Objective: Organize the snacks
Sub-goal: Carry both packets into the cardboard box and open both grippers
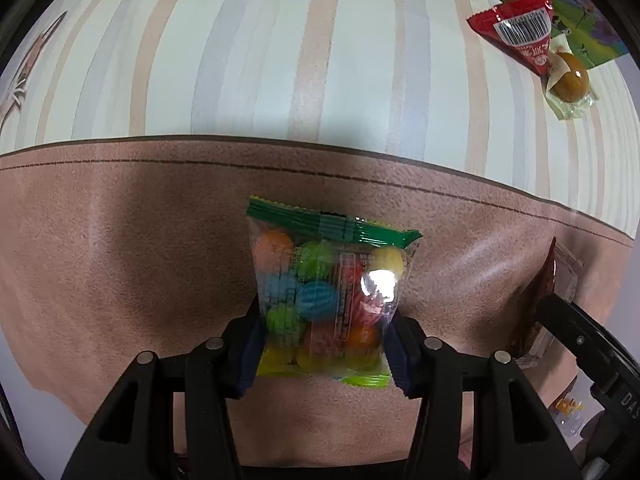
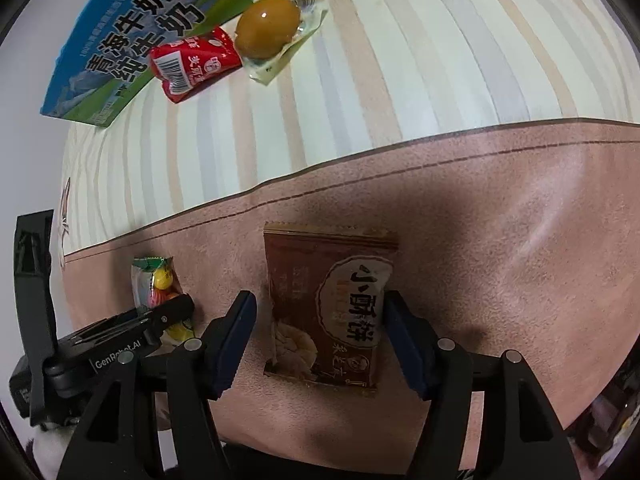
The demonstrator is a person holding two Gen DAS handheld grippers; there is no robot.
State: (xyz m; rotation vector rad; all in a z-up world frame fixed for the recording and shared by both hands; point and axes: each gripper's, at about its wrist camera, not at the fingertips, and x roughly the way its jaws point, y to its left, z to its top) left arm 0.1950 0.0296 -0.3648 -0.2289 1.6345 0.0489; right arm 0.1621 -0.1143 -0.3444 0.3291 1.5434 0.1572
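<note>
Table surface: a brown suede-like mat with a dark stitched line near its edge covers the near part; beyond the mat lies a cloth striped in cream, beige and grey.
Room: hardly any of it shows; only a pale surface past the cloth's far left edge.
Landmark: the brown mat; all places below are given from it.
Left hand-held gripper: over the mat's left part, its blue pads pressed on both sides of the candy bag.
Candy bag: one, clear with a green top seam, full of coloured balls, held over the mat.
Right hand-held gripper: over the mat to the right of the candy bag; fingers spread, the left pad clear of the pastry packet, the right pad at its edge, contact unclear.
Pastry packet: one, brown with a round label, lying flat on the mat between those fingers.
Beyond the mat, on the striped cloth: one blue-green milk carton lying flat, one red sachet touching it, one wrapped brown egg just beside the sachet.
Snack count: four packets, plus the carton.
</note>
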